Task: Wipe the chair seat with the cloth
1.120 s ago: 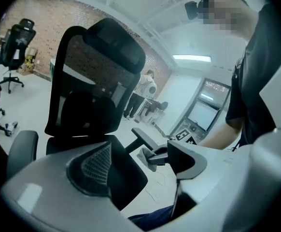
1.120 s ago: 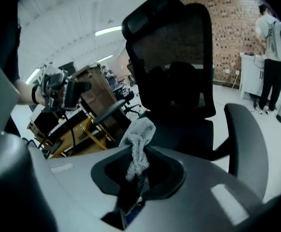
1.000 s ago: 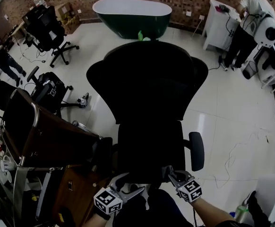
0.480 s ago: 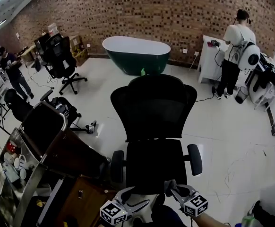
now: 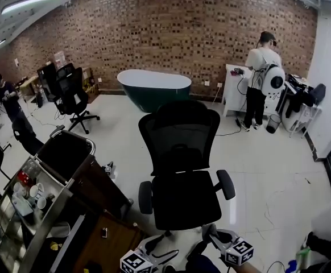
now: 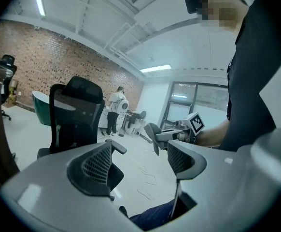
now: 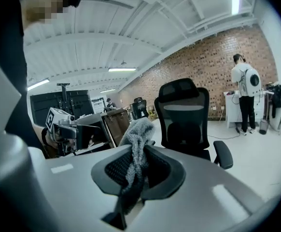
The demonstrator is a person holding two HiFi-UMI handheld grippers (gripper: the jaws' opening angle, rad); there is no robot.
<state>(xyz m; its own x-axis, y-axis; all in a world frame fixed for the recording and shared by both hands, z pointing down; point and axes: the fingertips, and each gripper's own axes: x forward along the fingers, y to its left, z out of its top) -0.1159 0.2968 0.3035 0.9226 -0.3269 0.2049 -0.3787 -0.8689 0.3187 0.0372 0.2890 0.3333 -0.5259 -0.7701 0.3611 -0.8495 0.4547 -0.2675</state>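
Since wiping hasn't started, I read both grippers as parked short on purpose. Chair (image 5: 180, 152) stands on the floor ahead, seat (image 5: 185, 201) bare, its front edge toward me, near the grippers but apart. Right gripper (image 7: 138, 170): jaws clamped on the grey cloth (image 7: 136, 144), which sticks up between them, not on the seat yet. Left gripper (image 6: 140, 153): jaws wide, nothing between.

A brick wall (image 5: 171, 33) is running across the far side, and strip lights (image 5: 30, 3) are glowing overhead. A dark green bathtub (image 5: 154, 89) is standing before the wall on the pale, glossy floor (image 5: 268, 169). A person (image 5: 260, 78) is standing at a white cabinet (image 5: 232, 98) on the right. A black office chair (image 5: 71, 91) is sitting at the left, beyond a shelved cart (image 5: 49, 178).
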